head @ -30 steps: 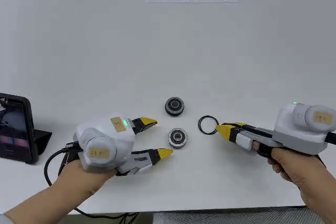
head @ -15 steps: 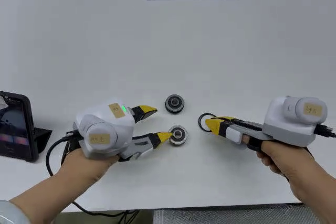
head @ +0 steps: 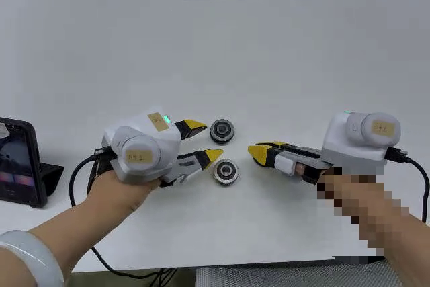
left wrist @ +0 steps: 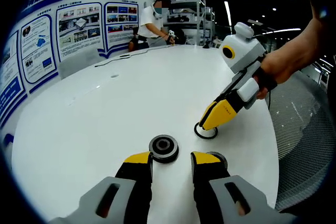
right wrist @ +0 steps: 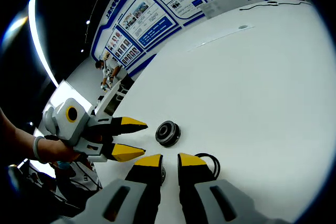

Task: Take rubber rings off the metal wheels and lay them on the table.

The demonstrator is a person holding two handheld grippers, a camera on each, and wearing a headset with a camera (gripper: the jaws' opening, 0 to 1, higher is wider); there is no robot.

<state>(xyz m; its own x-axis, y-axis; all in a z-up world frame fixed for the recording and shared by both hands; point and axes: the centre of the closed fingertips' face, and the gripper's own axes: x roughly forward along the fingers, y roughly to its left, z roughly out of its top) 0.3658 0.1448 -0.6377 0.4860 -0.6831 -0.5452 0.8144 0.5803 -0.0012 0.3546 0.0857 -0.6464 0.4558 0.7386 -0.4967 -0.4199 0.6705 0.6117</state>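
Ring one on the table, next wheel lined up

At 9 o'clock in the head view a dark tablet (head: 20,162) stands on a prop, well apart from the work.

My left gripper (head: 205,140) points toward 3 o'clock with its jaws spread wide and nothing between them. The upper tip is just beside the far wheel (head: 222,130). The lower tip is just beside the near wheel (head: 226,171), which sits at 6 o'clock from the far one. In the left gripper view the far wheel lies just ahead of the gap, not inside it, and the near wheel peeks out behind the right-hand jaw.

A loose rubber ring (left wrist: 206,138) lies flat on the table (head: 134,52), at roughly 3 o'clock from the wheels and apart from both.

My right gripper (head: 258,153) has its jaws together, holding nothing. Its tip sits over the ring's hoop; I cannot tell whether it touches.

Judgement: one ring is delivered and I am at the start of the next wheel. The far wheel looks black-rimmed, so its rubber is likely on. The near one I can't call.

The next move calls for:
- closing the left jaws on a wheel to pin it;
- lifting the right tip clear of the loose ring;
- opening the right jaws just enough to pinch rubber alone at the rim.
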